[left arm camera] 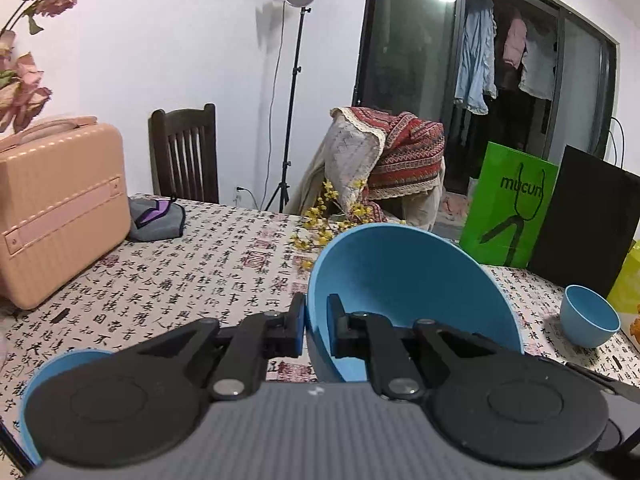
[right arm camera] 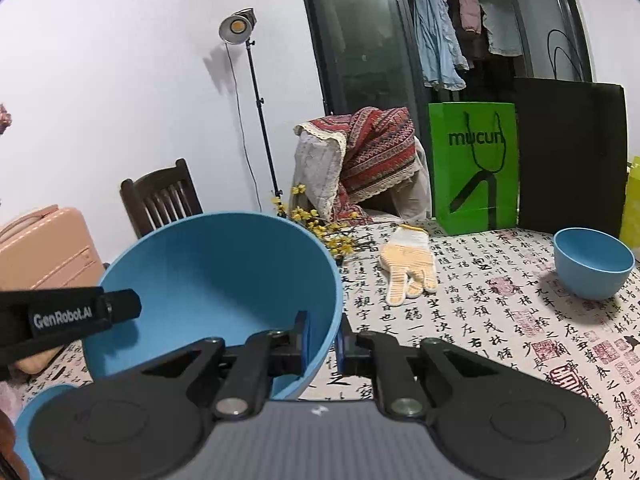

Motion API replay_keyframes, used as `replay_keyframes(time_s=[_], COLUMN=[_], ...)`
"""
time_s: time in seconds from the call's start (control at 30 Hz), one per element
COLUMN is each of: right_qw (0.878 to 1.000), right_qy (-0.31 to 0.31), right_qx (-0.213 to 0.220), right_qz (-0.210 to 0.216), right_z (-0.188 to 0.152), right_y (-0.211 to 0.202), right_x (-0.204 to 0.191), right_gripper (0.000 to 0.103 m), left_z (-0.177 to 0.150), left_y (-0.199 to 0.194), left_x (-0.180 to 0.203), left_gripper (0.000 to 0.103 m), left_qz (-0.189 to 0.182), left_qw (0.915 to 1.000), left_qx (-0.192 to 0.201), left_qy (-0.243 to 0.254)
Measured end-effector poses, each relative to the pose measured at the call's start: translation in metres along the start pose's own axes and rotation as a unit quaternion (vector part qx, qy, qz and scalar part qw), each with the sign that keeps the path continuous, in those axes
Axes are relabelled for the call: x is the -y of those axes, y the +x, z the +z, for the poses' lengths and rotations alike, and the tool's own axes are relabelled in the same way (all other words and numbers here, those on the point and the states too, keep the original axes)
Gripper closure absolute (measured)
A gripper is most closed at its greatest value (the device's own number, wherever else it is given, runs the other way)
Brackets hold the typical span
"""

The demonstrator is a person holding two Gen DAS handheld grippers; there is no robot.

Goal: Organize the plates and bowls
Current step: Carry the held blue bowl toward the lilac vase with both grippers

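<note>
A large blue bowl [left arm camera: 400, 280] hangs tilted above the table with both grippers on it. My left gripper [left arm camera: 316, 320] is shut on its left rim, one pad inside and one outside. In the right wrist view the same bowl [right arm camera: 208, 272] has my right gripper [right arm camera: 324, 340] shut on its right rim. A black strap of the left tool [right arm camera: 60, 318] crosses the bowl's left side. A small blue bowl [right arm camera: 592, 264] stands upright on the table at the right, also seen as the small bowl [left arm camera: 588, 316]. Another blue dish edge [left arm camera: 28, 400] shows low at the left, mostly hidden.
The table has a calligraphy-print cloth [right arm camera: 500, 320]. On it lie a work glove [right arm camera: 404, 264], yellow flower sprigs [left arm camera: 320, 220], a grey pouch [left arm camera: 156, 220] and a pink case [left arm camera: 60, 208]. A green bag [right arm camera: 472, 168] and a black bag [right arm camera: 568, 160] stand at the back right.
</note>
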State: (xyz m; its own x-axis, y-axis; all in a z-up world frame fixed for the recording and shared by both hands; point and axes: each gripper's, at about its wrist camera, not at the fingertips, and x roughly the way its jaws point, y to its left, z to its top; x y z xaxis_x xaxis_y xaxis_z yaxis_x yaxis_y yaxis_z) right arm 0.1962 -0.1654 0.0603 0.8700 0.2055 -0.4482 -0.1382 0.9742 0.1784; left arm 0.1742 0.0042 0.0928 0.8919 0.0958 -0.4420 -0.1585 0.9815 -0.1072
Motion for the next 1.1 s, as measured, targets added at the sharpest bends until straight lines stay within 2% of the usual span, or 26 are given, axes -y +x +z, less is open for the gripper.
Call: replay_keyframes(time_s=[0.37,1.1], right_qw=[1.0,0.999], right_qy=[-0.005,-0.016], right_qx=[-0.003,-0.007], right_qz=[0.017,0.036], right_z=[-0.006,-0.018], right_y=[-0.004,-0.008], right_x=[-0.02,-0.055], right_gripper=[0.09,0.09], left_z=[-0.002,-0.007], left_y=[-0.01,-0.018], left_x=[-0.017,-0.054], left_gripper=[0.092,0.092], left_qz=[0.018,0.026], left_qw=[0.9998,0.9993], left_qx=[0.013,0.012], left_qy=[-0.003,-0.024])
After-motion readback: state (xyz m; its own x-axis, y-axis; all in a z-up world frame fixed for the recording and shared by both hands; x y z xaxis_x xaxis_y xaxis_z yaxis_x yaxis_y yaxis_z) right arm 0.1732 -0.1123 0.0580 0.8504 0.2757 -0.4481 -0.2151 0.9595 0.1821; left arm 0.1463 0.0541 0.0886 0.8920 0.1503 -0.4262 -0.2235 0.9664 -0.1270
